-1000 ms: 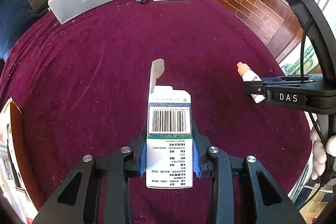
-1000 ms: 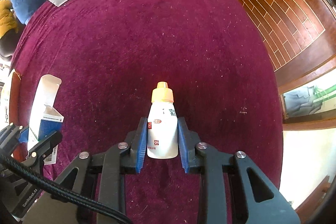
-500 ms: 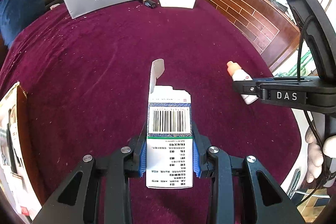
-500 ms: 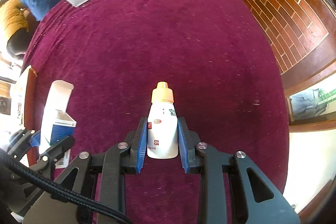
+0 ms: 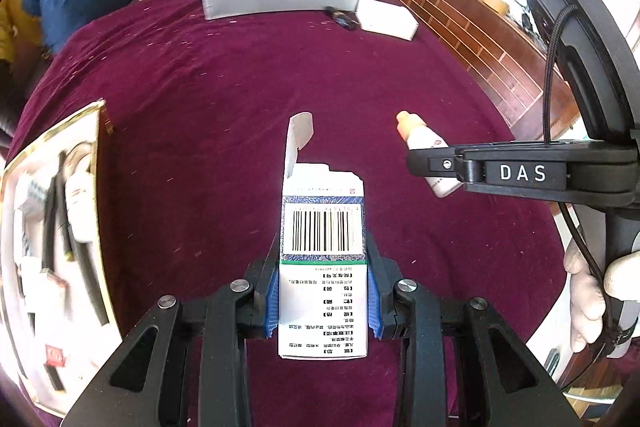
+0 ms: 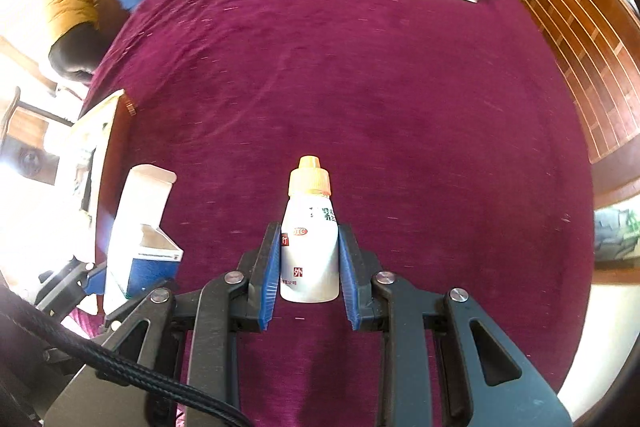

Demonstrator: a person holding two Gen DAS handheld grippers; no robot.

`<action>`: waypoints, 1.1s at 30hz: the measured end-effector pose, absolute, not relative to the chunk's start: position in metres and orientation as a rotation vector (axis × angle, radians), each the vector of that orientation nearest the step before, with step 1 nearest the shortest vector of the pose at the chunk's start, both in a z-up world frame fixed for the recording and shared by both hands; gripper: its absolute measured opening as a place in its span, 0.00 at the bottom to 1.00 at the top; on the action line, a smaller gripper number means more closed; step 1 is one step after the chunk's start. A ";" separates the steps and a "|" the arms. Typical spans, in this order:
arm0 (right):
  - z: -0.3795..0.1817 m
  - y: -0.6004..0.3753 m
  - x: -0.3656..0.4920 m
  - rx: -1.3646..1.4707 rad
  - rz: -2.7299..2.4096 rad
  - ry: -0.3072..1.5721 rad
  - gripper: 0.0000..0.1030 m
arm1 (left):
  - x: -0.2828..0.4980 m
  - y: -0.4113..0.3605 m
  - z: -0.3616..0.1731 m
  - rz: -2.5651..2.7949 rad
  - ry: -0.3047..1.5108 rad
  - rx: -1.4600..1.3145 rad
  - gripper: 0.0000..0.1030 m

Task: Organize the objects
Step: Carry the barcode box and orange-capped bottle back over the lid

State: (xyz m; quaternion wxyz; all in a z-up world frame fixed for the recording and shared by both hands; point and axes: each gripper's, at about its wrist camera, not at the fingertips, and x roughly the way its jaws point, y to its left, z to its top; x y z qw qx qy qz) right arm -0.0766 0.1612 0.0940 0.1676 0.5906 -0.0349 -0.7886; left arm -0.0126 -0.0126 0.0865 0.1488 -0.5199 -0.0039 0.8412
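Over the maroon cloth (image 5: 200, 87), left jaws clamp an open, flap-up carton (image 5: 323, 263); right jaws clamp a bottle (image 6: 309, 247).

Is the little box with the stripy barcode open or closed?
Open. The medicine box in the left gripper has its top flap sticking up, and the right wrist view shows its open top.

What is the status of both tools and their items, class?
Left tool clamps open-flapped medicine carton. Right tool clamps orange-capped dropper bottle. Nothing between them.
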 end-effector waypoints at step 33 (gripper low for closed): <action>0.104 -0.042 -0.047 1.581 -1.995 0.067 0.24 | 0.039 -0.217 0.081 2.583 -0.424 -1.594 0.28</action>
